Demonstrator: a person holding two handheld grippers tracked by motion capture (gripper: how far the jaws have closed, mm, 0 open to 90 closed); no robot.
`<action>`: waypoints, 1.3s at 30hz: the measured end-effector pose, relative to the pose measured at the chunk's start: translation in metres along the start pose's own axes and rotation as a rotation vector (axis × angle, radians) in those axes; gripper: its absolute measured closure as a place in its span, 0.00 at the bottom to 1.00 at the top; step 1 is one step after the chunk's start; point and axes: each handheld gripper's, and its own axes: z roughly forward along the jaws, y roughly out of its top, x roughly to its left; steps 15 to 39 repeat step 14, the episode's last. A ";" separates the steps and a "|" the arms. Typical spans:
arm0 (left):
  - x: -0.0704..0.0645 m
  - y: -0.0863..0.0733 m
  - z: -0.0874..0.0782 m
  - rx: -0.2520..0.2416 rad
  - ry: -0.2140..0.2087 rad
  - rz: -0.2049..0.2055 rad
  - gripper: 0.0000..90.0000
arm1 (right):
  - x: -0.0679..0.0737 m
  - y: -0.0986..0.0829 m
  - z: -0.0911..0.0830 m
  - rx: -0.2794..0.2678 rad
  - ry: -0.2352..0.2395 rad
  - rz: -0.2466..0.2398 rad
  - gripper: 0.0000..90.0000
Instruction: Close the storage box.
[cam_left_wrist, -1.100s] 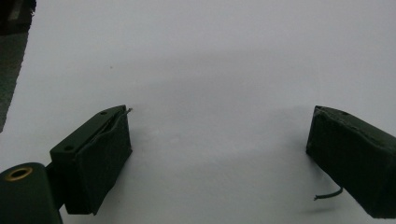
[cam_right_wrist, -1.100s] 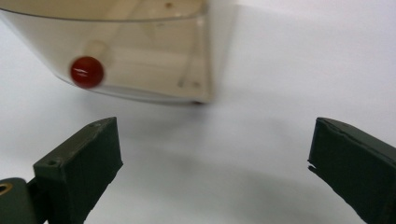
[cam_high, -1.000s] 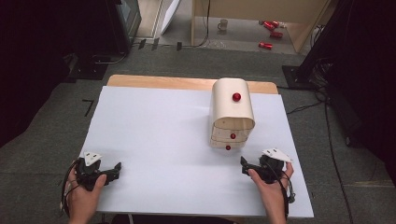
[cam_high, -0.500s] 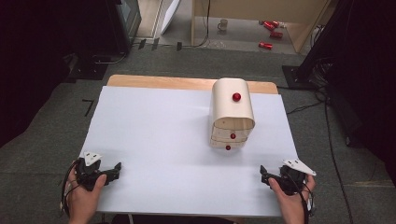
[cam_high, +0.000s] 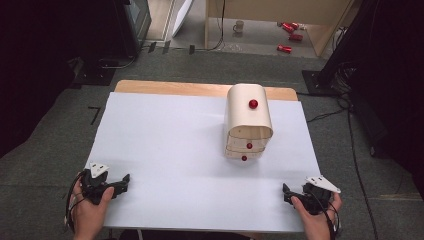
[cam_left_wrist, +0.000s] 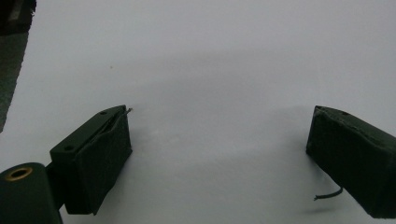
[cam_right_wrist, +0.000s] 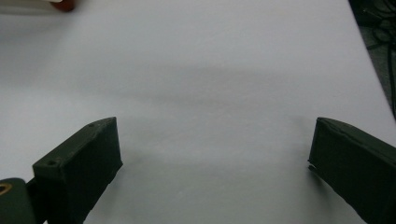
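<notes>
The cabinet (cam_high: 248, 122) stands right of centre, well above both grippers: left gripper (cam_high: 122, 181) lower left, right gripper (cam_high: 286, 192) lower right, jaws wide open, empty.

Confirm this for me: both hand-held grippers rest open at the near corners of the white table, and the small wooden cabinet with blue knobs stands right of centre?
Not quite: the knobs are red, as the high view shows. The left hand-held gripper and right hand-held gripper rest open at the near corners of the white table, and the cabinet stands right of centre.

Left gripper (cam_high: 125, 180) and right gripper (cam_high: 286, 192), jaws wide apart.
</notes>
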 end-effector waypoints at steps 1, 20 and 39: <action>0.000 0.000 0.000 0.000 0.000 0.000 0.07 | 0.004 -0.001 0.002 0.014 -0.010 -0.036 0.02; 0.000 0.000 0.000 0.001 0.000 0.000 0.07 | 0.003 -0.002 0.002 0.009 -0.003 -0.030 0.02; 0.000 0.000 0.000 0.001 0.000 0.000 0.07 | 0.003 -0.002 0.002 0.009 -0.003 -0.030 0.02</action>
